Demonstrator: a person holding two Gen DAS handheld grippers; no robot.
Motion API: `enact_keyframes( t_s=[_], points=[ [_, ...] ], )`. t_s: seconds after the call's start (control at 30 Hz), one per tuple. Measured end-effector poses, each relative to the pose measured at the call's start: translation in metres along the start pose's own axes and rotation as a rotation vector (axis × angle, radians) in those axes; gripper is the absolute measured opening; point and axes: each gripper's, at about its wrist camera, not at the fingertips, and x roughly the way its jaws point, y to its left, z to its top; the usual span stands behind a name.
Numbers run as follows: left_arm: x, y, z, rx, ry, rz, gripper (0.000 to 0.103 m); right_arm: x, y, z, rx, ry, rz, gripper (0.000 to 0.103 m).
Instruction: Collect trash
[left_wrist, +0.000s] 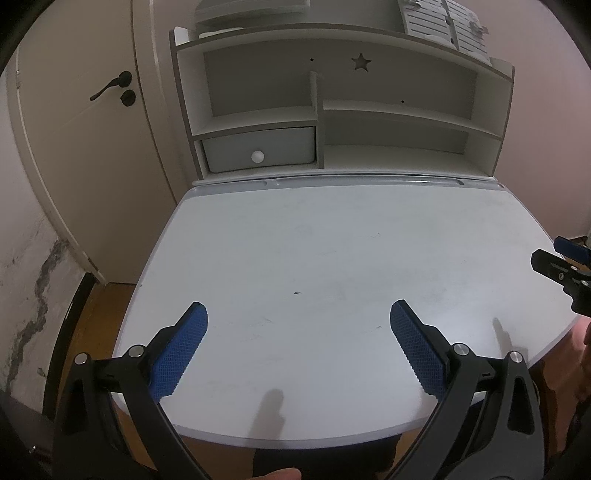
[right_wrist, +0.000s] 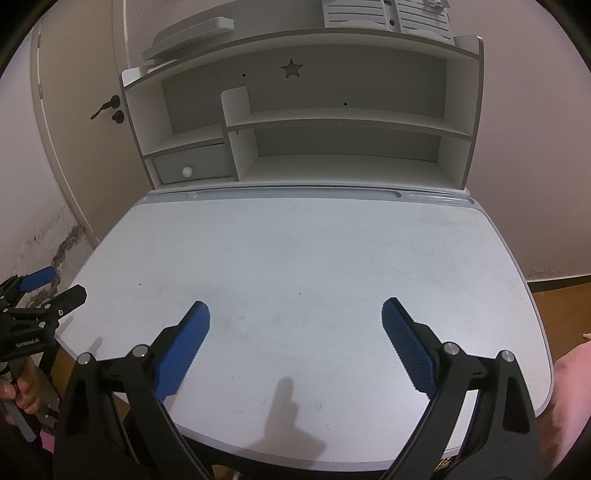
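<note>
My left gripper (left_wrist: 298, 317) is open and empty, held over the near edge of a pale grey desk top (left_wrist: 332, 240). My right gripper (right_wrist: 295, 314) is open and empty too, over the near part of the same desk (right_wrist: 295, 240). Each gripper shows at the edge of the other's view: the right one (left_wrist: 565, 266) at the far right, the left one (right_wrist: 48, 288) at the far left. No trash shows on the desk in either view; only small dark specks (left_wrist: 296, 293) mark the surface.
A white shelf unit (left_wrist: 332, 110) with a star cut-out and a small drawer (left_wrist: 258, 149) stands at the back of the desk. A door (left_wrist: 74, 129) with a dark handle is at the left. Wooden floor (right_wrist: 561, 295) lies beside the desk.
</note>
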Motion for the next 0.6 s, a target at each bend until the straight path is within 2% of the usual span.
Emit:
enact_keyframes(
  t_s=[0.6],
  points=[
    [0.0009, -0.0023, -0.0017, -0.002, 0.007, 0.005, 0.096, 0.0014, -0.0017, 0.0005, 0.001, 0.007, -0.005, 0.091]
  ],
)
